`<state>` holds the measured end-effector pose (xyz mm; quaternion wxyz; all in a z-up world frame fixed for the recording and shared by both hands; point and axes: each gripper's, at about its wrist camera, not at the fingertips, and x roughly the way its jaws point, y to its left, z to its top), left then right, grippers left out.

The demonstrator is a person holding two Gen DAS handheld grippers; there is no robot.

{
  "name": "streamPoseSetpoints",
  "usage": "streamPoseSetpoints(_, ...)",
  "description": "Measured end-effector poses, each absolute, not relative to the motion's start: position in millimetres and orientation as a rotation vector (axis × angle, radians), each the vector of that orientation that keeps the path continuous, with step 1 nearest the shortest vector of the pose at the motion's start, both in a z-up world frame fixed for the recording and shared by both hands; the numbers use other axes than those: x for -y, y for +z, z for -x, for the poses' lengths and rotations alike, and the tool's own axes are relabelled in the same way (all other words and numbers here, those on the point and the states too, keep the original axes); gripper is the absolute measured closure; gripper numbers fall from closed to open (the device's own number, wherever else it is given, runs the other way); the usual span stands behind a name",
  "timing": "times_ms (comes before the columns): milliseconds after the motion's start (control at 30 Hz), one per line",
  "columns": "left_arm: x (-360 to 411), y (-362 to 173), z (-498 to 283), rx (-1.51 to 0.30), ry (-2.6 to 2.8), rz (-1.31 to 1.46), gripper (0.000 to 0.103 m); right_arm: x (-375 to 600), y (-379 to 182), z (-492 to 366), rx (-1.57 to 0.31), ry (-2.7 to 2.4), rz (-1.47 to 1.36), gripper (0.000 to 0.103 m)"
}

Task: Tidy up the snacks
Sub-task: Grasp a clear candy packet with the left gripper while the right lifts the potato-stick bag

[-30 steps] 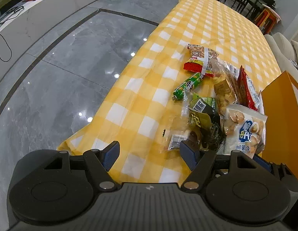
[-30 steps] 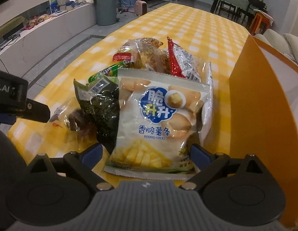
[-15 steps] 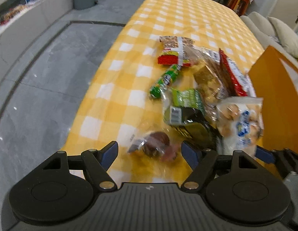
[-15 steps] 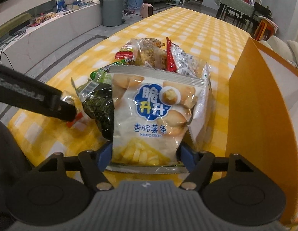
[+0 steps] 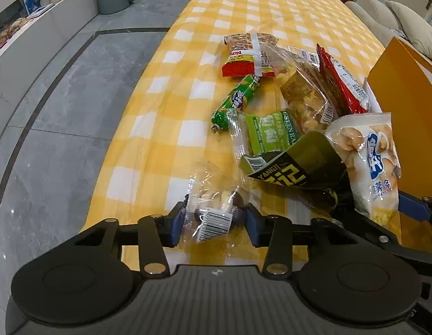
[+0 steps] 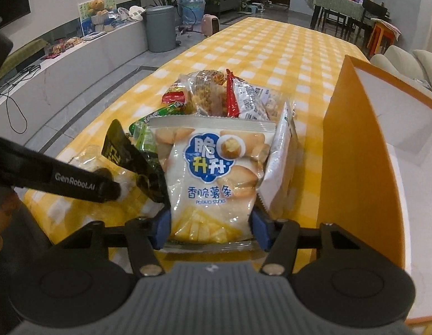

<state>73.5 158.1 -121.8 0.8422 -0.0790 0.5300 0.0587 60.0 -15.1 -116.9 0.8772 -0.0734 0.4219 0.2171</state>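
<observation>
- Potato sticks bag (image 6: 213, 176), white with blue logo, stands upright at the near bench edge; right gripper (image 6: 210, 227) has its jaws closed on the bag's lower end, blue pads pressed to both sides.
- Same bag in the left wrist view (image 5: 368, 164), just beside the orange box (image 5: 403, 106).
- Clear small snack packet (image 5: 213, 217) with a barcode label and dark pieces inside sits at the near bench edge; left gripper (image 5: 213, 224) jaws are clamped on it, pads touching both sides.
- Left gripper's black finger, marked GenRobot.AI, crosses the right wrist view (image 6: 76, 185), left of the potato sticks bag.
- Dark green-black seaweed pack (image 5: 297, 167) leans against the potato sticks bag, between the two gripped items.
- Green raisin packet (image 5: 269, 134) lies under the seaweed pack's far edge.
- Green sausage stick (image 5: 238, 99) lies diagonally, just left of the pile.
- Clear bag of brown biscuits (image 5: 302, 95) rests behind the raisin packet, touching the red-edged packet (image 5: 341, 81) to its right.
- Red and yellow snack pack (image 5: 249, 55) lies farthest out on the pile.
- Orange box, white inside (image 6: 361, 150), stands open at the right of the snacks.
- Bench with yellow-white checked cloth (image 5: 171, 106) carries everything.
- Grey bin (image 6: 161, 28) stands on the floor well beyond, left.
</observation>
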Motion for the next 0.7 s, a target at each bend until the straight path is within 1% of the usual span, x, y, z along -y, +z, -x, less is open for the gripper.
streamPoseSetpoints(200,-161.7,-115.0,-70.0,-1.091,0.152,0.185,0.056,15.9,-119.9,-61.5,-0.893,0.446,0.155,0.045)
streamPoseSetpoints(233,-162.5,-112.8,-68.8,-1.080,0.161,0.186,0.056,15.4,-121.4,-61.8,-0.906,0.449,0.157,0.043)
streamPoseSetpoints(267,-163.0,-111.6,-68.1,-1.073,0.166,0.189,0.056,14.6,-123.8,-63.7,-0.916,0.453,0.155,0.038)
streamPoseSetpoints(367,-165.2,-107.5,-64.8,-1.063,0.168,0.211,0.056,11.9,-135.5,-66.5,-0.916,0.460,0.187,0.029)
streamPoseSetpoints(400,-165.1,-105.9,-63.6,-1.056,0.168,0.212,0.056,11.1,-137.3,-66.8,-0.922,0.466,0.198,0.029)
streamPoseSetpoints(467,-163.8,-102.0,-60.8,-1.032,0.166,0.201,0.056,11.9,-135.5,-63.5,-0.905,0.466,0.205,0.038)
streamPoseSetpoints(567,-161.3,-96.0,-57.1,-0.996,0.157,0.190,0.056,11.7,-132.0,-59.7,-0.892,0.466,0.228,0.045)
streamPoseSetpoints(700,-161.0,-90.8,-52.9,-0.982,0.159,0.197,0.056,12.2,-126.3,-51.8,-0.880,0.467,0.247,0.046)
